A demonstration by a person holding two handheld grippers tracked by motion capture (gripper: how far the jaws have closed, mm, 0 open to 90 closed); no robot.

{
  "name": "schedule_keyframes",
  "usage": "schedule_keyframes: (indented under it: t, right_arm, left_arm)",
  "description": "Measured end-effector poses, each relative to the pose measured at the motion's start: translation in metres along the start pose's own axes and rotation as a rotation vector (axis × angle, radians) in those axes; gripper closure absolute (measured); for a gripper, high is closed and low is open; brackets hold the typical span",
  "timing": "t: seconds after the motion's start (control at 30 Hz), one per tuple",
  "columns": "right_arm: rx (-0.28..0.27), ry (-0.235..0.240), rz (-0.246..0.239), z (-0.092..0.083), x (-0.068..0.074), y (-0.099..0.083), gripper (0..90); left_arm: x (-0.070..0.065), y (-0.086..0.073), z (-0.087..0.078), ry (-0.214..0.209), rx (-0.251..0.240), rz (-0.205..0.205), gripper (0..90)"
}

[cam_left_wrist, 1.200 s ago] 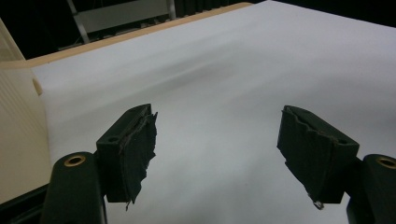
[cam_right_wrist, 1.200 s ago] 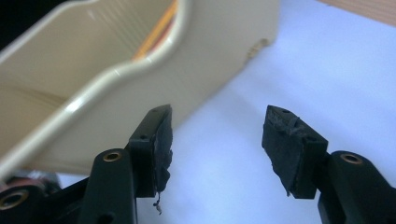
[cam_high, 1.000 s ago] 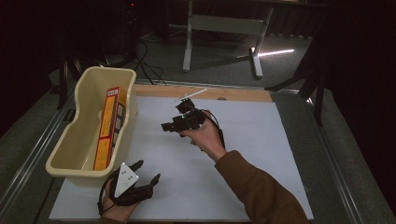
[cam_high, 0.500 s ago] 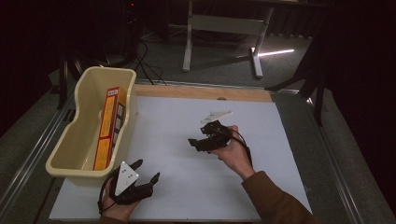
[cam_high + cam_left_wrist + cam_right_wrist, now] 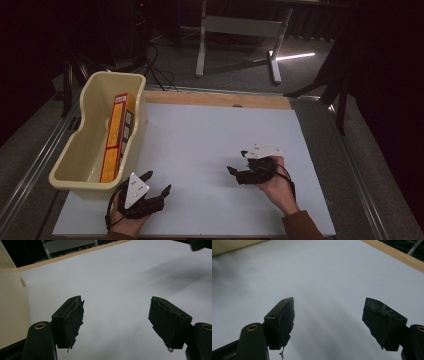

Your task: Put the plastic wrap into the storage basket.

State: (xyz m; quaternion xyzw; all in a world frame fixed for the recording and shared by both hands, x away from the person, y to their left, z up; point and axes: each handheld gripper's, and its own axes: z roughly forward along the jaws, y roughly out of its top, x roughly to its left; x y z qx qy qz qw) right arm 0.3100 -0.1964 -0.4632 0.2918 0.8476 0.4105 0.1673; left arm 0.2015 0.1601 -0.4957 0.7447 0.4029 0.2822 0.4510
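My left gripper (image 5: pixel 157 182) rests low at the front left of the white table sheet (image 5: pixel 210 135), just right of the cream bin (image 5: pixel 75 150). Its jaws stand wide apart with nothing between them, as the left gripper view shows (image 5: pixel 116 320). My right gripper (image 5: pixel 239 162) hovers over the sheet at the front right, pointing left, held by a hand in a brown sleeve (image 5: pixel 300 227). In the right gripper view (image 5: pixel 328 322) its jaws are spread wide over bare white sheet, holding nothing.
The cream bin holds an upright orange and yellow box (image 5: pixel 114 135) leaning along its right wall. A wooden strip (image 5: pixel 215 99) borders the table's far edge. Beyond it stand a grey table frame (image 5: pixel 235 30) and cables on the dark floor.
My right gripper has pulled back from near the bin to the middle, then toward the front right of the sheet. The left gripper has stayed where it was.
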Motion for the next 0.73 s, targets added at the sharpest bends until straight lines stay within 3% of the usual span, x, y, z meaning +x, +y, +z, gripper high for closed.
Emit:
schedule_keyframes:
  t: [0.1,0.43,0.57,0.73]
  right_arm:
    - [-0.041,0.002,0.045,-0.011,-0.003,-0.020,24.7]
    - [-0.077,-0.066,0.156,-0.038,-0.017,-0.078,19.8]
    - [-0.091,-0.047,0.176,-0.048,-0.020,-0.085,17.4]
    - [-0.094,-0.065,0.165,-0.046,-0.023,-0.086,15.0]
  left_arm:
    - [0.000,0.000,0.001,-0.001,0.003,-0.002,27.4]
    - [0.001,0.000,0.006,-0.011,0.012,-0.006,26.6]
    - [0.002,0.000,0.007,-0.009,0.025,-0.013,26.6]
    - [0.002,-0.001,0.009,-0.010,0.035,-0.015,26.6]
